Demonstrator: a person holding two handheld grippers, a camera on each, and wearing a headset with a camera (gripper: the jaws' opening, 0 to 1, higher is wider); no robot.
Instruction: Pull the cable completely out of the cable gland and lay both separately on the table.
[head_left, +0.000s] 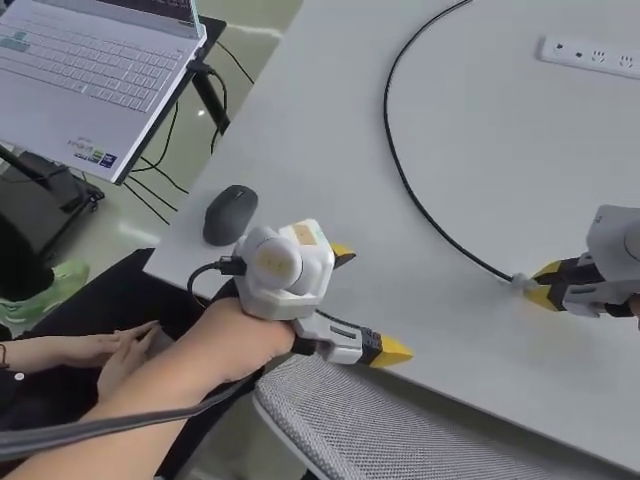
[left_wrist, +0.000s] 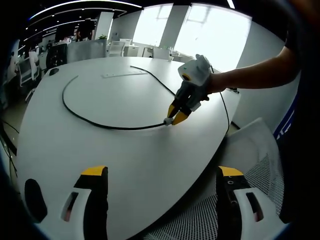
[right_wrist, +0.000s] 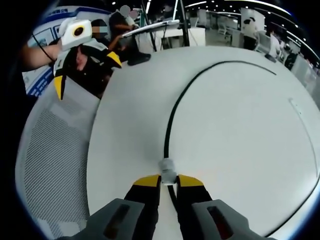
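A long black cable (head_left: 400, 170) curves across the white table (head_left: 300, 130) and ends in a small white cable gland (head_left: 522, 282). My right gripper (head_left: 541, 284) lies at the right edge, shut with its yellow tips pinching the gland. In the right gripper view the gland (right_wrist: 167, 170) sits at the tips of that gripper (right_wrist: 169, 181), and the cable (right_wrist: 172, 115) runs away ahead. My left gripper (head_left: 366, 303) hovers open and holding nothing over the table's near edge, well left of the gland. In the left gripper view its jaws (left_wrist: 162, 172) stand wide apart, facing the gland (left_wrist: 168, 121).
A laptop (head_left: 90, 70) stands on a side stand at the far left. A dark mouse (head_left: 230, 213) lies near the table's left edge. A white power strip (head_left: 590, 55) is at the back right. A mesh chair (head_left: 400, 430) sits below the near edge.
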